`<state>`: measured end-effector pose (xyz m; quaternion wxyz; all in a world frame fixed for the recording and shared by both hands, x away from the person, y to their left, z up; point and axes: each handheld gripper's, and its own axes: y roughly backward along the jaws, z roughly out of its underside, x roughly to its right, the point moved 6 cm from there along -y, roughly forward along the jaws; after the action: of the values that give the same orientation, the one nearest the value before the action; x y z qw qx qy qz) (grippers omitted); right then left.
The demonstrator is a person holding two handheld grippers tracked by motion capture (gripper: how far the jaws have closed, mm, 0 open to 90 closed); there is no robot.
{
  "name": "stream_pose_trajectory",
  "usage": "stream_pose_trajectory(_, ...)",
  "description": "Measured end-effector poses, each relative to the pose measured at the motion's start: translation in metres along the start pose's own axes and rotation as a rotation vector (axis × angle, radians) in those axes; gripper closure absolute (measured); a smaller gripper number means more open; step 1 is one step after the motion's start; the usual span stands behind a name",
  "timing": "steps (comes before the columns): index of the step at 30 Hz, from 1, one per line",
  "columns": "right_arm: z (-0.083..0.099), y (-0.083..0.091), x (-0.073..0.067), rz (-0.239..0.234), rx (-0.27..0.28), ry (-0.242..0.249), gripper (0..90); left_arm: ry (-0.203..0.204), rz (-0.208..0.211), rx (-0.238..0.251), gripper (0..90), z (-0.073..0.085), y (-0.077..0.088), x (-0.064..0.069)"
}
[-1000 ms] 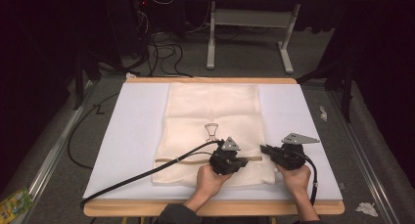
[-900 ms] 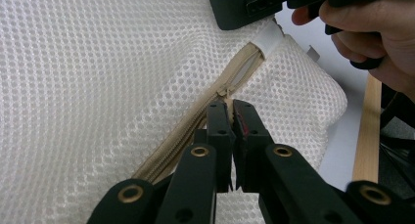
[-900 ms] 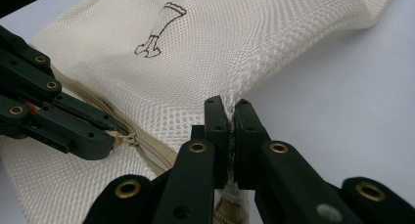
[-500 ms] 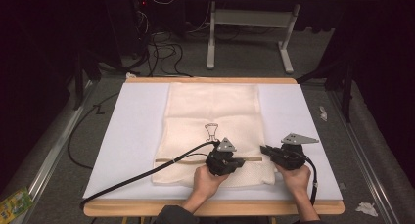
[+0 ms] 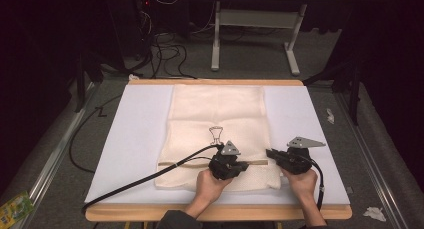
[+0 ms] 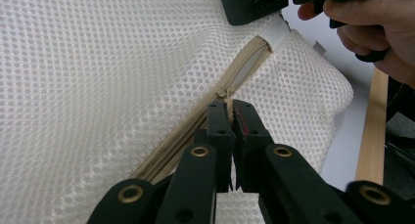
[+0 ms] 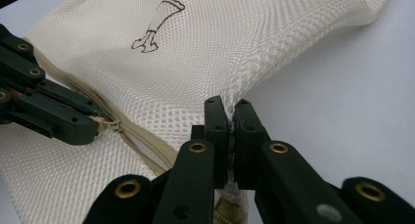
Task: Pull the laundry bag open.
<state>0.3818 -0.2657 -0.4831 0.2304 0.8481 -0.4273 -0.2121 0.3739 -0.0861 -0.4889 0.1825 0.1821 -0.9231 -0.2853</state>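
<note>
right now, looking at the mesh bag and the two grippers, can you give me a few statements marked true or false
1. The left gripper is shut on the zip pull of the mesh bag. True.
2. The right gripper is open and hovers above the bag. False: it is shut, pinching the bag's edge near the end of the zip.
3. The bag lies flat on a white mat. True.
4. The bag is dark blue. False: it is cream-coloured mesh.
5. A small dark drawing is printed on the bag. True.
</note>
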Motion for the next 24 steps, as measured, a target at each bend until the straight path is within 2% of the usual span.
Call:
stream_pose_trajectory(5,-0.001,-0.001,0.001,-0.001,0.003,0.002,88.2,-0.005,-0.003,0.002,87.0,0.0,0.003,-0.001)
stream_pose_trajectory(24,0.0,-0.002,0.002,0.004,-0.001,0.002,88.1,0.019,-0.001,0.019,87.0,0.005,0.013,-0.008)
